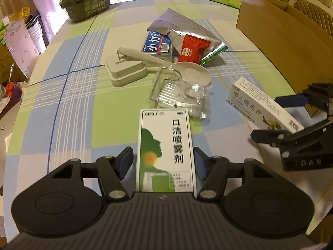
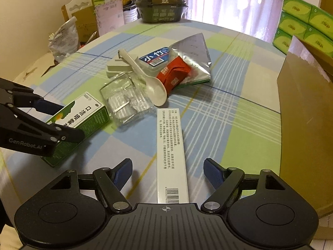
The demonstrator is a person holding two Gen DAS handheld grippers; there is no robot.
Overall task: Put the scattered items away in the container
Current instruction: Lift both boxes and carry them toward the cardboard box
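Two medicine boxes lie nearest on the checked bench (image 1: 87,112). The green-and-white spray box (image 1: 166,152) sits between the parted fingers of the left hand-held gripper (image 1: 163,162), pads flanking it without clamping. The long white ointment box (image 2: 171,156) lies between the spread fingers of the right hand-held gripper (image 2: 167,171), untouched. Beyond them: one white spoon (image 1: 166,66), one clear plastic pack (image 1: 179,91), one red sachet (image 1: 194,49), one foil pouch (image 1: 183,27). The cardboard container (image 1: 283,31) stands right, partly cut off.

R tongs (image 2: 167,171) open, straddling long white box (image 2: 170,156) on checked tablecloth (image 2: 239,125); cardboard box (image 2: 306,114) at right.
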